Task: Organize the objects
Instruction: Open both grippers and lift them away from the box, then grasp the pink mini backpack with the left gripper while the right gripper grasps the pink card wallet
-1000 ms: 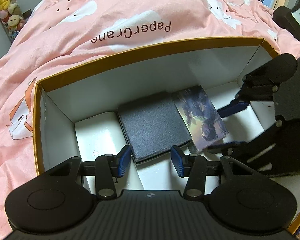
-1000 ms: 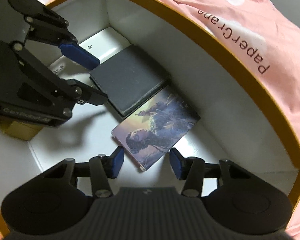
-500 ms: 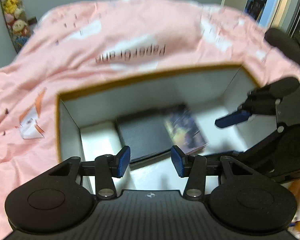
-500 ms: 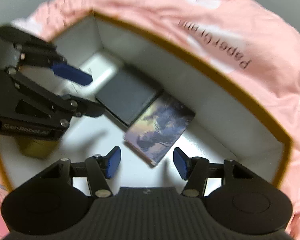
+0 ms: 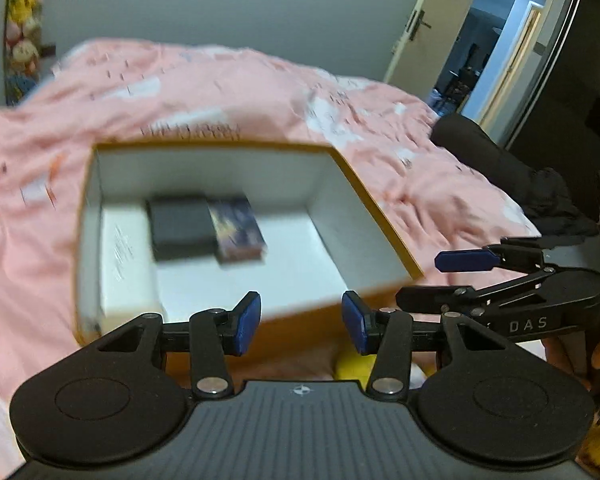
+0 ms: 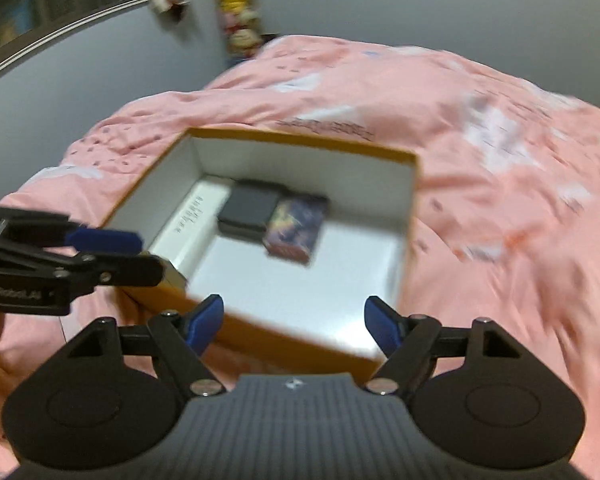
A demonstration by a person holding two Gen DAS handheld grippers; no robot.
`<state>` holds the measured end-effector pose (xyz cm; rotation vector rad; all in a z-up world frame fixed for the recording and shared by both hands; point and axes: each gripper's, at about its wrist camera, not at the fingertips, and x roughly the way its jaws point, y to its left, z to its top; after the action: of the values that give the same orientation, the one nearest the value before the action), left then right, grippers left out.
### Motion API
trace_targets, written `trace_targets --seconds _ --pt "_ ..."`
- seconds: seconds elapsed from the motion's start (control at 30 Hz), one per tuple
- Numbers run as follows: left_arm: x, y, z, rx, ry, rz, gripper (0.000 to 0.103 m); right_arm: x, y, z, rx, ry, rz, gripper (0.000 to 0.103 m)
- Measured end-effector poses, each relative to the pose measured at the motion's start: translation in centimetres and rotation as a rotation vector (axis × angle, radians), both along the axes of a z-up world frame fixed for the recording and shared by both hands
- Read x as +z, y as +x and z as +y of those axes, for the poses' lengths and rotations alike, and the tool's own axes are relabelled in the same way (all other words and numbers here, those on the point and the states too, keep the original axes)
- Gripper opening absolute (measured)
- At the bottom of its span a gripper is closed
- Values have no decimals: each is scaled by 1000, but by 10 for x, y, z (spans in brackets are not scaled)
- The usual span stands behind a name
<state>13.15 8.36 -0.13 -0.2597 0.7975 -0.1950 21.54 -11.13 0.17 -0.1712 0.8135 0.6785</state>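
Box (image 5: 374,216), open-topped, white inside with an orange-brown rim, sits on a bed covered by a soft, rumpled pink quilt (image 5: 228,92). Inside, toward its far left corner, three flat rectangular things lie close together: a long white carton (image 5: 126,248) against the left wall, a matte dark grey case (image 5: 180,226) overlapping it, and a glossy illustrated packet (image 5: 238,232) touching the case's right side. Much of the box floor is bare, so the sorting looks partly done; something yellow, blurred, shows near the box. The left gripper (image 5: 300,322) hovers outside the near wall, jaws partly apart and empty. The right gripper (image 6: 294,324) is empty too, its jaws opening.
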Motion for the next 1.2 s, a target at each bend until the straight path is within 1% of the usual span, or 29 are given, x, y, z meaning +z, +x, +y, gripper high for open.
trace_targets --seconds 0.07,0.1,0.17,0.2,0.3,0.37,0.47,0.53,0.57,0.63,0.7,0.77,0.83,0.93,1.0,1.1,1.2 --pt "-5 -7 -6 -8 -28 27 56 -5 -16 -18 -44 22 22 73" --pt "-8 -11 -11 -18 -31 37 56 -10 -20 -21 -62 28 38 71" --pt "-12 -19 -20 -33 -26 56 56 -18 -33 -34 -101 44 75 70" --pt "-15 -24 -24 -36 -25 67 56 -24 -39 -39 -119 45 99 67" --pt "-22 -39 -31 -14 -46 102 56 -38 -59 -53 -147 41 145 58" --pt "-23 -52 -35 1 -42 116 56 -45 -71 -59 -158 51 158 58" --pt "-22 -61 -48 -5 14 126 55 -48 -89 -62 -144 38 162 57" --pt "-21 -67 -59 -25 49 135 55 -52 -99 -62 -139 10 165 56" --pt "-21 -69 -64 -43 74 141 55 -57 -104 -61 -133 -18 179 52" --pt "-21 -76 -75 -83 113 141 54 -65 -113 -63 -127 -44 199 51" --pt "-22 -81 -83 -123 134 153 53 -72 -119 -67 -115 -69 229 50" --pt "-24 -85 -88 -152 150 183 50 -77 -127 -70 -96 -101 257 48" --pt "-27 -89 -91 -172 160 210 49 -81 -137 -72 -71 -136 264 48" --pt "-31 -96 -90 -185 155 253 49 -80 -151 -67 -18 -197 231 48" --pt "-35 -100 -91 -198 151 277 48 -80 -152 -67 -9 -209 224 48" --pt "-38 -107 -96 -228 177 298 45 -78 -149 -66 -8 -210 230 48" --pt "-47 -109 -90 -226 139 352 44 -76 -148 -64 -10 -213 223 48"
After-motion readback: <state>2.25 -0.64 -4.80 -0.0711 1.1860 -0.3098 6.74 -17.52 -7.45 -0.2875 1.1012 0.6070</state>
